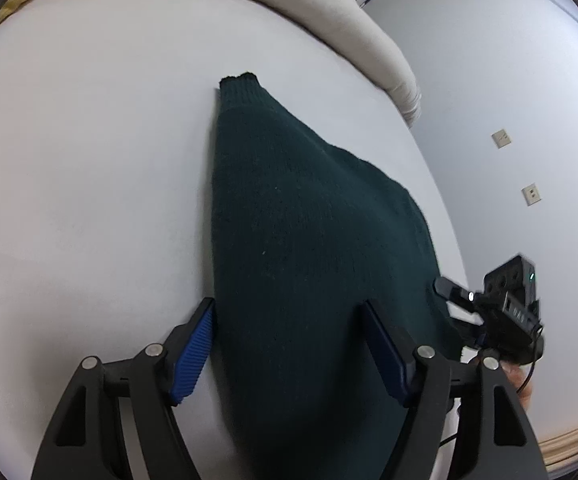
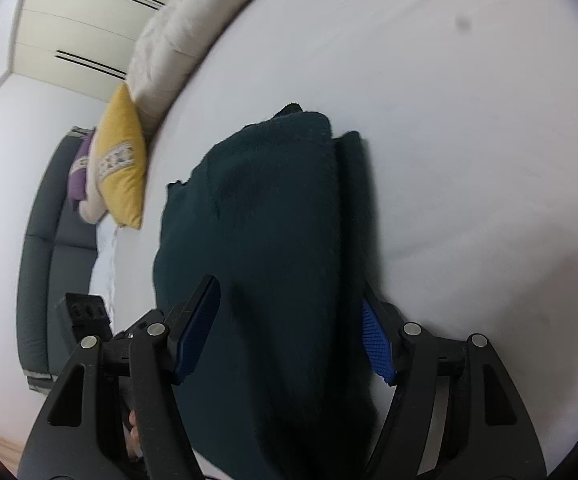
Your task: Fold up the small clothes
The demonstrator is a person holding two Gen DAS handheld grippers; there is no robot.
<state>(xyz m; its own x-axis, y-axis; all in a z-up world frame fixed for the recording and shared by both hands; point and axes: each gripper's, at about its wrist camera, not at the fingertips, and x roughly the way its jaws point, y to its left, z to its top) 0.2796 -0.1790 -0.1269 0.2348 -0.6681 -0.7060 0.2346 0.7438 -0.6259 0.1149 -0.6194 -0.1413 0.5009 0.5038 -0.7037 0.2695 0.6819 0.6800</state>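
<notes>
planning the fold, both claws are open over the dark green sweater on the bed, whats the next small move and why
Probably close both claws on the sweater: the left claw and right claw each straddle its near edge, open, gripping nothing.

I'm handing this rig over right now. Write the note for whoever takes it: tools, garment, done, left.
Left tool: open, its fingers either side of the near end of the sweater, no grip.
Right tool: open, also straddling the sweater at its end.
Sweater: dark green knit, lying on the white bed, ribbed cuff pointing away from the left tool. The right view shows a layer already folded over.
Done: part of the fold, it seems.
Left: grip the near edge with both tools, finish the fold, smooth it.
</notes>
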